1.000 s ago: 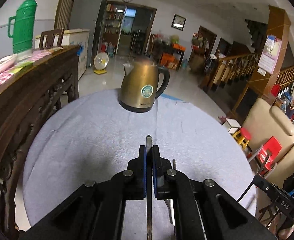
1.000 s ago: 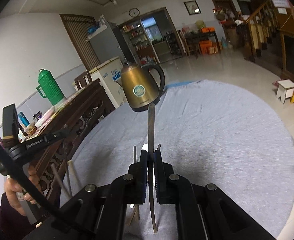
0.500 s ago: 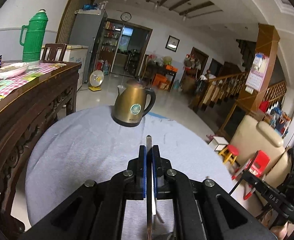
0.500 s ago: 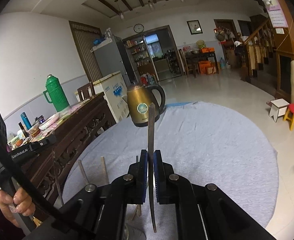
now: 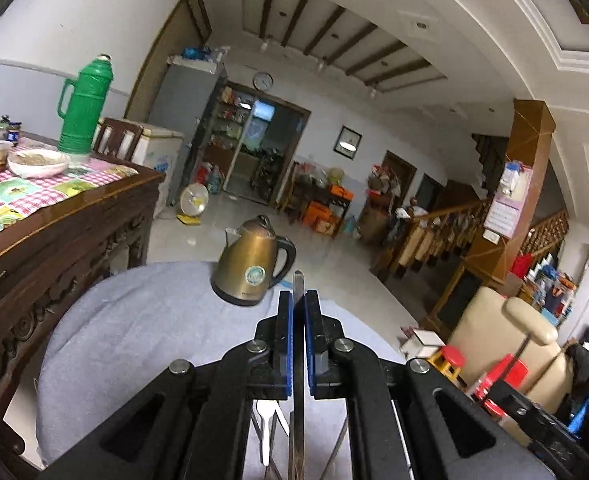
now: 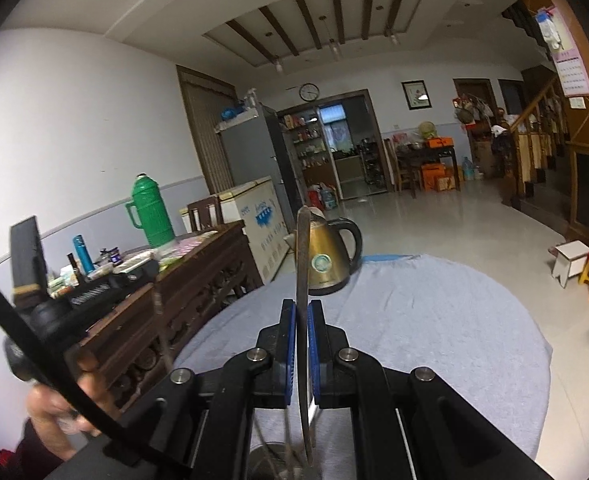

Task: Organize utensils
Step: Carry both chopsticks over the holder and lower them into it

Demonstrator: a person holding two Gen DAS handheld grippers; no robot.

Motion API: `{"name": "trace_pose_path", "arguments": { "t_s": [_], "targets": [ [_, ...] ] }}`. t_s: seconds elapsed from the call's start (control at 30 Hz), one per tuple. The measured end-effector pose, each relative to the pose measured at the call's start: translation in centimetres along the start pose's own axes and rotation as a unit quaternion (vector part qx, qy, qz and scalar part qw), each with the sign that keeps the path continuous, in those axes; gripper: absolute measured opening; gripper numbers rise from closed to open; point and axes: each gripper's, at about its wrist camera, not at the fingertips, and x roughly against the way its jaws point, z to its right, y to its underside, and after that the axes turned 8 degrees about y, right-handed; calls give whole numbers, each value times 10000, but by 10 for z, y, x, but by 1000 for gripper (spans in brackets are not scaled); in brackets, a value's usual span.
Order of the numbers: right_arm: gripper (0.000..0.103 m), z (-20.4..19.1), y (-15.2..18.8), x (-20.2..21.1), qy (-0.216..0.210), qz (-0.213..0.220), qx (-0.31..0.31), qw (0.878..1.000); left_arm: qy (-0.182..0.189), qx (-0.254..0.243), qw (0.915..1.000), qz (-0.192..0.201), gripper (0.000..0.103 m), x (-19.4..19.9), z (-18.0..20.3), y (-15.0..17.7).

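Both grippers raised above the round table (image 6: 434, 320) w/ grey cloth, each closed tight on one flat metal utensil. Left gripper (image 5: 299, 316): blue pads pinch a thin steel handle (image 5: 298, 284) edge-on, tip just proud of the fingertips; working end hidden below. Right gripper (image 6: 302, 324): same pinch on a longer curved utensil (image 6: 303, 256), w/ much of its length standing above the fingers, crossing in front of the gold kettle (image 6: 328, 256) in that view. Below the left fingers, more utensils, incl. a white plastic fork (image 5: 266, 420), stand or lean; below the right fingers a round metal rim, prob. a holder (image 6: 272, 450), w/ stems in it. Which item is spoon or knife: cannot tell. Judged step: carry and lower the held pieces into the holder. To do it well: keep each utensil near vertical, centre it over the opening before descent, go one hand at a time so handles don't clash, steer into a gap between stems already there, and part the fingers only once the lower end is bottomed. Risk: thin edge-on grip may let a piece pivot; slow moves advised. Kettle sits well apart, no obstacle.
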Motion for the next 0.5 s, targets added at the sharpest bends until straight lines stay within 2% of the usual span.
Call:
{"name": "trace_pose_path", "arguments": {
  "t_s": [0.13,0.27,0.5],
  "targets": [
    [7,-13,5,4,-117,-6,55,9999,-202,20,9997,118,5,-4,-2,16],
    [7,-26,20,0,-141,-134,152,9997,-359,53,9993,78,5,-10,-6,35],
    [7,-37,54,-6,146,-355,515,9979,-531,-2,9983,242,6,-10,-15,55]
  ]
}}
